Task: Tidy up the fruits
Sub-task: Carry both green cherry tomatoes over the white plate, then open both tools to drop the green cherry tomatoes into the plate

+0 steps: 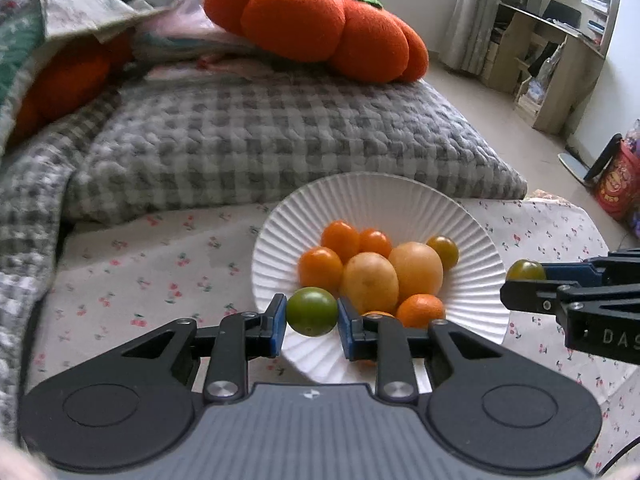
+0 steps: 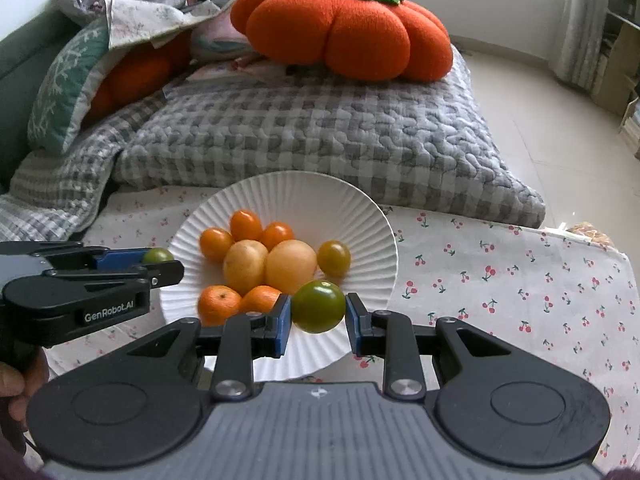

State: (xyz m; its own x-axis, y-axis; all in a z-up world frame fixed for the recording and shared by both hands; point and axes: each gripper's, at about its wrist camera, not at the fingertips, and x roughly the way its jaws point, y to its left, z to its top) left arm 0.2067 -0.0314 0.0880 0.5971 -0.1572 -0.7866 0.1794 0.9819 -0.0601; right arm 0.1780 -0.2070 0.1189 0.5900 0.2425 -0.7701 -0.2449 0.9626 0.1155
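Observation:
A white ribbed plate [image 1: 400,200] [image 2: 320,200] sits on a cherry-print cloth and holds several fruits: orange cherry tomatoes, two yellow fruits [image 1: 370,282] [image 2: 245,266], small oranges [image 2: 219,305] and an olive-green tomato [image 2: 334,258]. My left gripper [image 1: 312,312] is shut on a green tomato [image 1: 312,311] over the plate's near left rim; it shows in the right wrist view [image 2: 158,256]. My right gripper [image 2: 318,308] is shut on a darker green tomato [image 2: 318,306] over the plate's near right rim; it shows in the left wrist view [image 1: 526,270].
A grey checked quilt [image 1: 260,148] lies just behind the plate, with an orange pumpkin cushion [image 1: 320,20] on top. The cloth [image 2: 500,280] extends to the right of the plate. Floor, a desk and a red bag [image 1: 616,184] lie to the far right.

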